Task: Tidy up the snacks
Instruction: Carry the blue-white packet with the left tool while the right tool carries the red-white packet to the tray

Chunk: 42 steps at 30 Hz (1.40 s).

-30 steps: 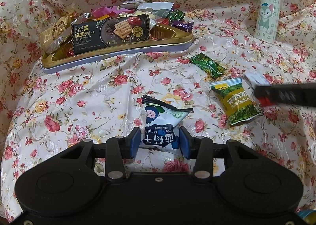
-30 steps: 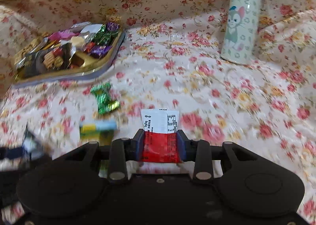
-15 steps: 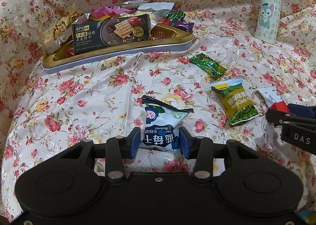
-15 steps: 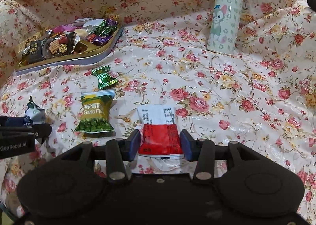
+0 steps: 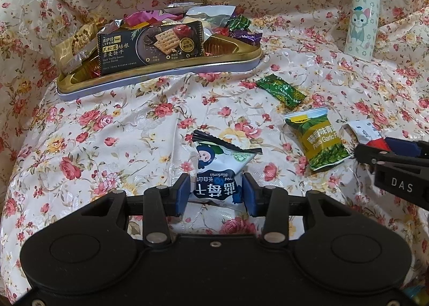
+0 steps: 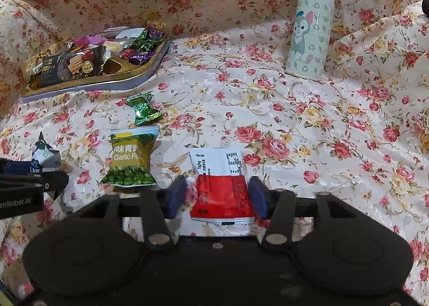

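Observation:
My left gripper (image 5: 216, 193) is shut on a white and blue blueberry snack packet (image 5: 219, 163), low over the floral cloth. My right gripper (image 6: 217, 197) stands open around a red and white packet (image 6: 221, 185) that lies on the cloth; there is a gap at the left pad. A gold tray (image 5: 161, 69) heaped with snacks sits at the back left, also in the right wrist view (image 6: 107, 83). A green garlic pea packet (image 5: 317, 138) (image 6: 132, 161) and a green candy (image 5: 281, 90) (image 6: 143, 111) lie between the grippers and the tray.
A cat-print bottle (image 5: 362, 16) (image 6: 309, 26) stands upright at the back right. The floral cloth rises in folds at the back and at the right.
My right gripper came down to the cloth and its jaws have opened off the red and white packet. My left gripper has stayed still, shut on the blueberry packet.

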Each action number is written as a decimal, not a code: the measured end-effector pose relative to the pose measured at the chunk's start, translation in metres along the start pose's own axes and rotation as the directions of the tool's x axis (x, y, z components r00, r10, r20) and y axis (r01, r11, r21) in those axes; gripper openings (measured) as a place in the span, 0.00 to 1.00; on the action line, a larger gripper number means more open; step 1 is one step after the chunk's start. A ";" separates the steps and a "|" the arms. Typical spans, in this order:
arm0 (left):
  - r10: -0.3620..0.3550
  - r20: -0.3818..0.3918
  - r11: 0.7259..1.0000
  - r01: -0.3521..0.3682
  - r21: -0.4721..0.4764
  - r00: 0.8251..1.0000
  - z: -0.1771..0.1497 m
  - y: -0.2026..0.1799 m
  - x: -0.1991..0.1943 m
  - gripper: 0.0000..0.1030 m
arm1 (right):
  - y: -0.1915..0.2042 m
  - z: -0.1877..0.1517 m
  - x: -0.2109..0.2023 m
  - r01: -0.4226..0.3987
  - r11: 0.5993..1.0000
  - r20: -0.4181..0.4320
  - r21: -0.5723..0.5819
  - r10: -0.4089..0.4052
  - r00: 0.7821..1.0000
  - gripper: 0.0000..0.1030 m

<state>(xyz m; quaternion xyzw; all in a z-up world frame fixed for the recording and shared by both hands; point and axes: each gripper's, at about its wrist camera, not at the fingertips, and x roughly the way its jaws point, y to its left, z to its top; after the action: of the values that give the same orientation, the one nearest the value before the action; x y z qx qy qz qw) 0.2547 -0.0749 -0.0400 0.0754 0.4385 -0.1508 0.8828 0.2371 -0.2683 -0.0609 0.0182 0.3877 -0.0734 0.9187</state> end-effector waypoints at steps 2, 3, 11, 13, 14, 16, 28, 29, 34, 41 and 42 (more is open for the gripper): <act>-0.002 0.000 1.000 0.002 0.004 1.000 0.000 -0.001 -0.001 0.45 | 0.000 0.000 -0.002 0.000 1.000 -0.001 -0.007 0.000 1.000 0.37; 0.000 -0.003 1.000 0.000 0.007 1.000 0.001 -0.001 -0.001 0.45 | -0.001 0.000 -0.003 -0.003 1.000 0.000 -0.008 0.003 1.000 0.36; 0.007 -0.013 1.000 -0.007 -0.001 1.000 -0.004 0.002 -0.018 0.40 | -0.012 -0.005 -0.023 -0.034 0.998 0.011 0.049 0.034 0.999 0.36; 0.005 -0.006 1.000 -0.005 -0.007 1.000 -0.007 0.003 -0.028 0.40 | -0.014 -0.005 -0.033 -0.041 0.997 0.025 0.059 0.039 0.999 0.36; 0.007 -0.002 1.000 -0.007 -0.008 1.000 -0.008 0.003 -0.034 0.40 | -0.015 -0.006 -0.039 -0.045 0.997 0.033 0.063 0.043 0.999 0.36; 0.008 0.005 1.000 -0.008 -0.009 1.000 -0.010 0.003 -0.046 0.40 | -0.016 -0.006 -0.050 -0.054 0.996 0.048 0.069 0.051 0.998 0.36; 0.006 0.058 0.999 -0.004 -0.035 0.998 -0.045 0.006 -0.126 0.40 | -0.009 -0.033 -0.131 -0.144 0.987 0.116 0.071 0.135 0.984 0.36; 0.008 0.060 0.999 -0.005 -0.036 0.998 -0.049 0.007 -0.132 0.40 | -0.008 -0.037 -0.137 -0.153 0.986 0.119 0.067 0.144 0.982 0.36; 0.016 0.069 0.998 -0.012 -0.056 0.997 -0.072 0.009 -0.158 0.40 | -0.003 -0.058 -0.166 -0.188 0.981 0.135 0.054 0.179 0.975 0.36; -0.001 0.056 0.996 0.006 -0.091 0.998 -0.110 0.010 -0.182 0.40 | -0.001 -0.092 -0.199 -0.235 0.969 0.132 0.070 0.225 0.965 0.36; -0.008 0.049 0.995 0.013 -0.101 0.999 -0.116 0.010 -0.184 0.40 | -0.001 -0.097 -0.203 -0.243 0.967 0.128 0.076 0.232 0.964 0.36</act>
<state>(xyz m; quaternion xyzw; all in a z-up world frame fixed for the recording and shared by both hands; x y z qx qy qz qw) 0.0661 0.0017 0.0370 0.0246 0.4244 -0.1346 0.8951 0.0284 -0.2360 0.0160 0.1019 0.3240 0.0188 0.9404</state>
